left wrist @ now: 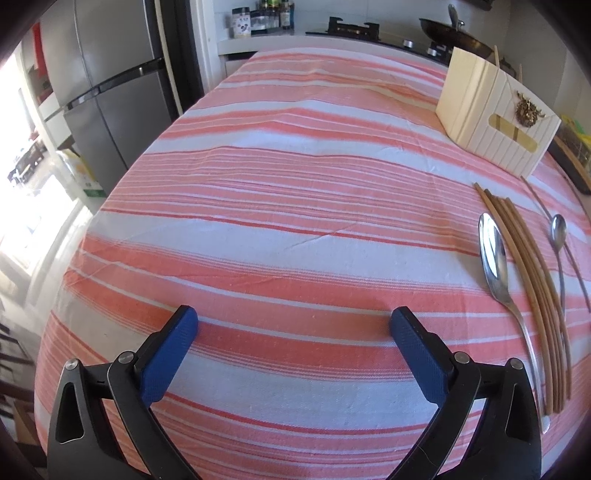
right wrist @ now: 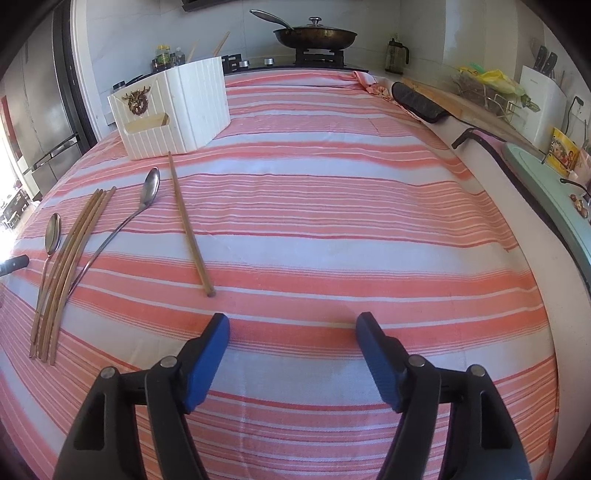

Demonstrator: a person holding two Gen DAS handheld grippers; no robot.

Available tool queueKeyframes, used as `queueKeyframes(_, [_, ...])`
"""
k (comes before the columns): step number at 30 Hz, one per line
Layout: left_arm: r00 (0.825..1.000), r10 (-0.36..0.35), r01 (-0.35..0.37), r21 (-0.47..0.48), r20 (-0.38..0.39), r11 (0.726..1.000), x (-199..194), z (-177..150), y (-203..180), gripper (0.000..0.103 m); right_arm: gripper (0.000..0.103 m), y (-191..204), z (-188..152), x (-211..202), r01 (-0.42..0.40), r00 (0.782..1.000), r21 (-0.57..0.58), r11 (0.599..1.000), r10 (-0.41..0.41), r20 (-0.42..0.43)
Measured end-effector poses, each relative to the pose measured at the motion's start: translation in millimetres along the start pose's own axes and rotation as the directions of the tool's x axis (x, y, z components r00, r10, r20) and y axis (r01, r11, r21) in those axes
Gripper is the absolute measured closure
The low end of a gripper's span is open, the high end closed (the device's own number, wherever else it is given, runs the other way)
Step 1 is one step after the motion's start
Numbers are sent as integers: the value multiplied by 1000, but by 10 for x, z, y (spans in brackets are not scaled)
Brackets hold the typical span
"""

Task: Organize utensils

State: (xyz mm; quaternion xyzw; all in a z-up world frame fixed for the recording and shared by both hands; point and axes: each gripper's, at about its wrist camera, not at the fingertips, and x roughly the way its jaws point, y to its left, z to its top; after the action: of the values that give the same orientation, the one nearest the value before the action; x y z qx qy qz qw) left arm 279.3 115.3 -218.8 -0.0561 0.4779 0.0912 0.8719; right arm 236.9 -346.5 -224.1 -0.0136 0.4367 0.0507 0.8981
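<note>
A white utensil holder [right wrist: 173, 110] stands at the far left of the striped table; it also shows in the left wrist view [left wrist: 495, 110]. In front of it lie a bundle of wooden chopsticks [right wrist: 62, 266], a large spoon [right wrist: 51, 232], a long-handled spoon [right wrist: 122, 221] and a separate pair of chopsticks [right wrist: 188, 221]. In the left wrist view the chopsticks [left wrist: 532, 288], large spoon [left wrist: 498, 266] and thin spoon [left wrist: 559, 236] lie at the right. My left gripper [left wrist: 293, 328] is open and empty, left of the utensils. My right gripper [right wrist: 291, 328] is open and empty, right of them.
The table wears a pink and white striped cloth [right wrist: 332, 221]. A stove with a lidded pan [right wrist: 314, 35] stands behind it. A fridge [left wrist: 103, 92] is at the far left. A counter with a cutting board [right wrist: 546, 192], a dark mat [right wrist: 421, 99] and bags runs along the right.
</note>
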Motion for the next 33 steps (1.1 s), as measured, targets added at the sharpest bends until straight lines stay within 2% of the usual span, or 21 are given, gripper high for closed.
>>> queueKeyframes(13, [1000, -11, 12, 17, -26, 1000, -23, -27, -17, 0, 27, 21, 3, 6, 5, 1000, -10, 1000, -5, -3])
queueKeyframes(26, [1000, 3, -3, -3, 14, 1000, -54, -77, -19, 0, 27, 23, 3, 5, 6, 1000, -10, 1000, -6, -3])
queueKeyframes(30, [1000, -14, 14, 0, 10, 1000, -66, -68, -3, 0, 27, 22, 2, 5, 6, 1000, -10, 1000, -6, -3])
queueKeyframes(33, [998, -54, 54, -15, 14, 998, -119, -76, -2, 0, 26, 24, 2, 5, 6, 1000, -10, 1000, -6, -3])
